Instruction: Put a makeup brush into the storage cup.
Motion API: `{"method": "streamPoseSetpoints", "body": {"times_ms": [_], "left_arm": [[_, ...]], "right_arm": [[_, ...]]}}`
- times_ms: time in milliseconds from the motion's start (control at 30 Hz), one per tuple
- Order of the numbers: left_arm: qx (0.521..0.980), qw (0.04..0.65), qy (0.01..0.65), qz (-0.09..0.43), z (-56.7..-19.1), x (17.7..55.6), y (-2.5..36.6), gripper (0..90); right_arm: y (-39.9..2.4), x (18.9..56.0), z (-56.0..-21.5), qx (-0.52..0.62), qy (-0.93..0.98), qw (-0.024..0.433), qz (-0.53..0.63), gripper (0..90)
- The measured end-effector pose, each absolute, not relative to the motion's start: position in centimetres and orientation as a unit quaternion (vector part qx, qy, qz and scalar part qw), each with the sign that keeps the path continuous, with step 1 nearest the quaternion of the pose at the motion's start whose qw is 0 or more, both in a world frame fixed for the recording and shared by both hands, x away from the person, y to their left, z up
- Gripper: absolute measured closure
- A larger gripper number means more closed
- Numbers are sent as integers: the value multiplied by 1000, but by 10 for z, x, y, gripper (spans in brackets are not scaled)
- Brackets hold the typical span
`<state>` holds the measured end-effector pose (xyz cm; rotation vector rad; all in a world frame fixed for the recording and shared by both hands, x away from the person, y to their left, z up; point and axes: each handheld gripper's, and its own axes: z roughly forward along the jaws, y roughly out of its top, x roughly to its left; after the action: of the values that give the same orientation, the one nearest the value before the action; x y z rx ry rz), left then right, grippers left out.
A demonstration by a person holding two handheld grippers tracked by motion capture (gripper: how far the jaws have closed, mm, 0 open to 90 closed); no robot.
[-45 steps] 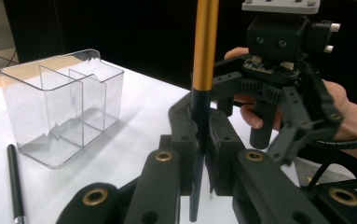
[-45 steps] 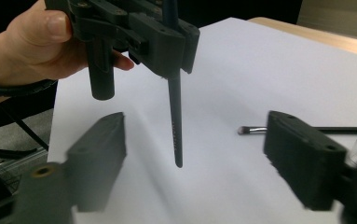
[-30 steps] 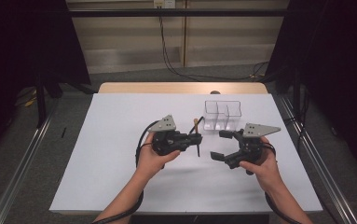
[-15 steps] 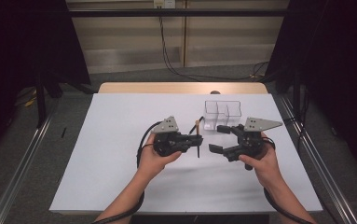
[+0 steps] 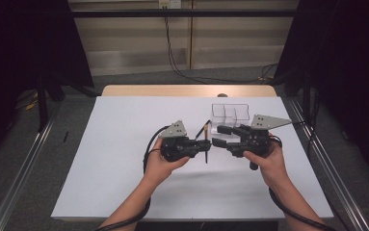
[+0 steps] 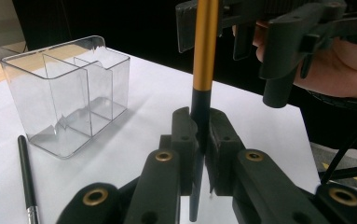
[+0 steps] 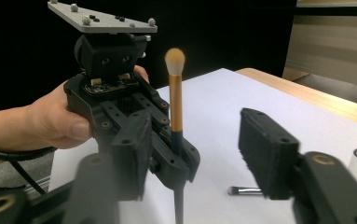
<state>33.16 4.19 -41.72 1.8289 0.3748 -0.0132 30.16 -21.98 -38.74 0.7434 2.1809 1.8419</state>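
Note:
A makeup brush (image 6: 205, 51) with a gold shaft, black lower handle and pale bristle tip (image 7: 175, 58) stands upright in my left gripper (image 5: 205, 146), which is shut on its black handle (image 6: 199, 112). My right gripper (image 5: 218, 136) faces it from the right, just apart. Its jaws have just been closing; in the right gripper view the brush stands in the gap between them, untouched by the pads (image 7: 264, 149). A clear plastic organiser (image 5: 230, 115) with several compartments stands just behind the grippers.
A second, thin black brush (image 6: 24, 172) lies flat on the white table (image 5: 124, 144) beside the organiser (image 6: 69, 93); its silver ferrule end (image 7: 246, 190) is near my right jaw. Metal rails (image 5: 23, 168) run along both table sides.
My right gripper has risen a little and shifted left toward the upright brush, and its jaws have narrowed. The left gripper and its brush have stayed put.

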Motion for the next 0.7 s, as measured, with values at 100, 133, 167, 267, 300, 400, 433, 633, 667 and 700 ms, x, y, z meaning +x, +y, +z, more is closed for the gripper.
{"method": "streamPoseSetpoints", "body": {"times_ms": [100, 133, 167, 267, 300, 400, 433, 633, 667, 700], "left_arm": [[787, 596, 160, -5, -417, 331, 41, 832], [787, 596, 161, -6, -417, 331, 40, 832], [787, 595, 160, -7, -418, 331, 40, 833], [788, 595, 159, -7, -418, 330, 39, 833], [787, 596, 158, -7, -418, 330, 38, 832], [790, 593, 157, -7, -418, 330, 37, 832], [790, 593, 156, -7, -418, 330, 37, 833], [789, 594, 156, -7, -418, 329, 37, 832], [789, 594, 156, -7, -418, 329, 37, 832], [789, 594, 155, -7, -418, 329, 37, 832]], "right_arm": [[-216, 302, -387, 252, 734, 95, 623, 542], [-215, 302, -387, 252, 734, 93, 624, 556], [-214, 302, -387, 252, 733, 93, 625, 569], [-211, 302, -388, 251, 733, 88, 627, 603], [-209, 302, -387, 251, 733, 87, 626, 610], [-206, 303, -388, 250, 734, 86, 625, 656], [-205, 303, -388, 250, 736, 84, 624, 669], [-201, 304, -391, 250, 741, 80, 618, 720], [-200, 304, -391, 250, 741, 79, 618, 738], [-200, 304, -391, 250, 742, 76, 617, 754]]}}
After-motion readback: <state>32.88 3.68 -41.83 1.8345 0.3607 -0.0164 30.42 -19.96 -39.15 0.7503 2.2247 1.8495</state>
